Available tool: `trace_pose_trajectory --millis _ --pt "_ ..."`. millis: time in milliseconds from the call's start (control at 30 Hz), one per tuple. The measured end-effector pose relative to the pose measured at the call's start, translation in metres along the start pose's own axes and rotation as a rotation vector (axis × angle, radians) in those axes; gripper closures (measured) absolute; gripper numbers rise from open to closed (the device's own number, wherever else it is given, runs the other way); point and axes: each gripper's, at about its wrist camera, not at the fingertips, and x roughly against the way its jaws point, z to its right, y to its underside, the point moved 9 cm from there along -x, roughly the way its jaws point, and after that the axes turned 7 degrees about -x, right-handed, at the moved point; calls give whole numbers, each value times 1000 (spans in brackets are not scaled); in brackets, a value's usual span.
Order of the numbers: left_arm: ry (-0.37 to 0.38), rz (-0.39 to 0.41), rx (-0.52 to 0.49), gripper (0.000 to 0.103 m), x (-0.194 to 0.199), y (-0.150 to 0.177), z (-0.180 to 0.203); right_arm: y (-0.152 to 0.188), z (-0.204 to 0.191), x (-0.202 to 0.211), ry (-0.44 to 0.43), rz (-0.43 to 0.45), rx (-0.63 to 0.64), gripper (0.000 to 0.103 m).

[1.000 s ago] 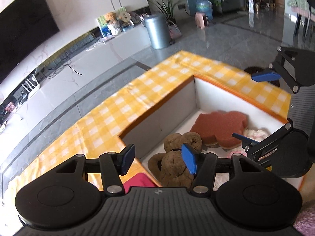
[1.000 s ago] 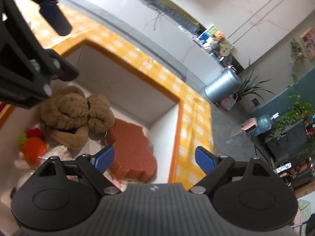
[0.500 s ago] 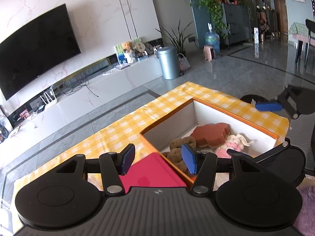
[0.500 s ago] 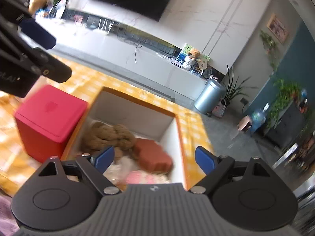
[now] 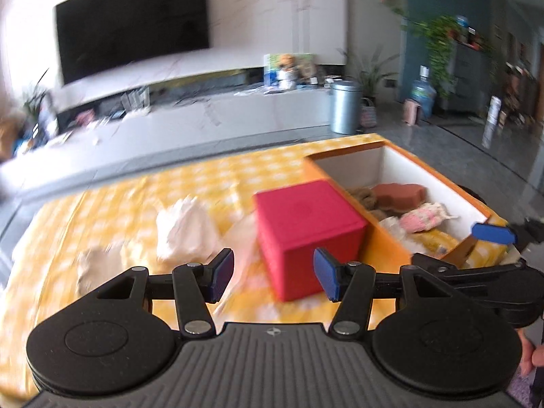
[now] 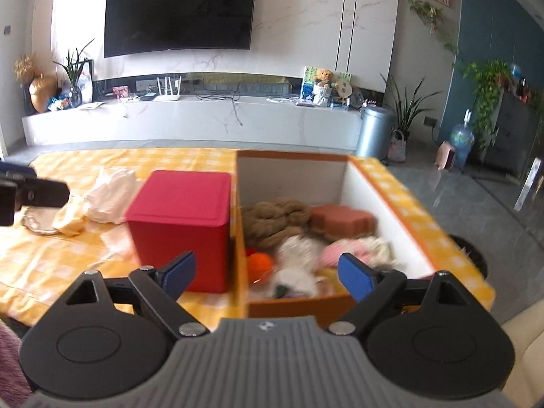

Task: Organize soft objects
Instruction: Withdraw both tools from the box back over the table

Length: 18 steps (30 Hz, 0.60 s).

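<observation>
An orange box with white inner walls (image 6: pixel 374 200) (image 5: pixel 391 166) stands on the yellow checked tablecloth (image 6: pixel 51 255). It holds a brown plush (image 6: pixel 275 214), a rust sponge (image 6: pixel 343 219) (image 5: pixel 399 193), a pink-white soft toy (image 6: pixel 353 248) (image 5: pixel 425 217), an orange ball (image 6: pixel 260 261) and white soft things. White cloths (image 6: pixel 108 193) (image 5: pixel 183 231) and a cream cloth (image 6: pixel 64 221) lie left of a red box. My left gripper (image 5: pixel 273 273) is open and empty, before the red box. My right gripper (image 6: pixel 267 272) is open and empty, above the orange box's near edge.
A red cube box (image 6: pixel 183 224) (image 5: pixel 306 234) stands against the orange box's left wall. Beyond the table are a white TV bench (image 6: pixel 190 122), a metal bin (image 6: pixel 375 132) and plants. A purple fabric (image 6: pixel 10 367) shows at the lower left.
Both grippers have pulled up and back out of the orange box, both open and empty. The left one has swung left, so the red box and the cloths on the table now show.
</observation>
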Motion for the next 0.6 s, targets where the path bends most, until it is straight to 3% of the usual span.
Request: trace_pose_trajectory --millis 133,367,600 --pt "-33 -16 77 38 7 21 -29 15 -20 3 -39 -20 -45 12" --pt "-118 45 103 38 26 47 -67 34 -61 6 -92 -31 -2 12" --pt "-128 18 151 38 25 63 -99 35 -95 1 -122 -22 54 12"
